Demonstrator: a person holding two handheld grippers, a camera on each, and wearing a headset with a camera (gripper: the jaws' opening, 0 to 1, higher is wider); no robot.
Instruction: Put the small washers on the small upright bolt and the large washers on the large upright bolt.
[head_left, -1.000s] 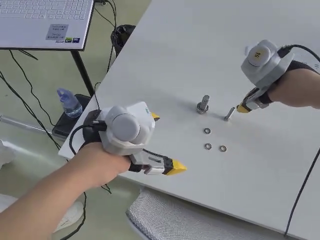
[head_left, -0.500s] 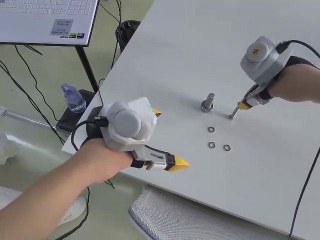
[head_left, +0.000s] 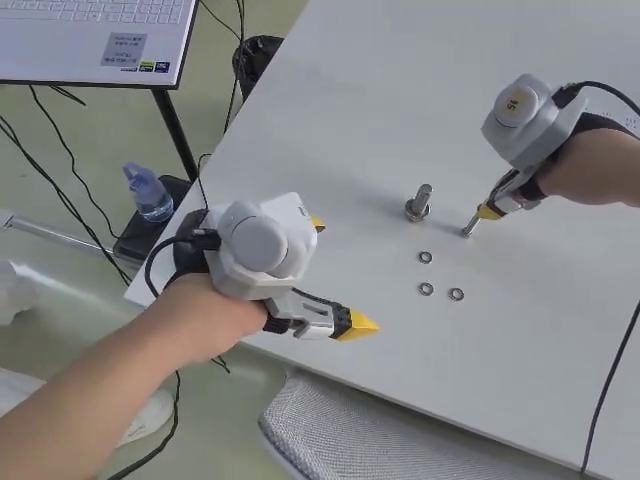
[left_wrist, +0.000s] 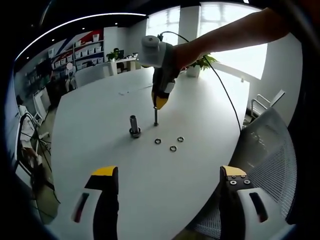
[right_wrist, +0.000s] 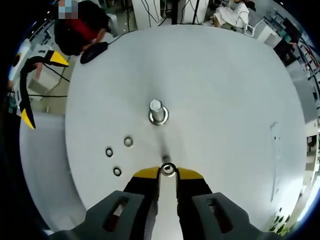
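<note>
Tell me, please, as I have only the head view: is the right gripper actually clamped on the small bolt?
Observer: Yes. In the right gripper view, the right gripper has its yellow tips against both sides of the small bolt.
Operator: Thank you. Is the bolt standing straight?
Observer: In the left gripper view it rises straight up, with its foot seemingly on the table.
Operator: Is anything on the large bolt?
Observer: Seen from above, the large bolt has a metal ring around its foot. I cannot tell whether it is a washer.
</note>
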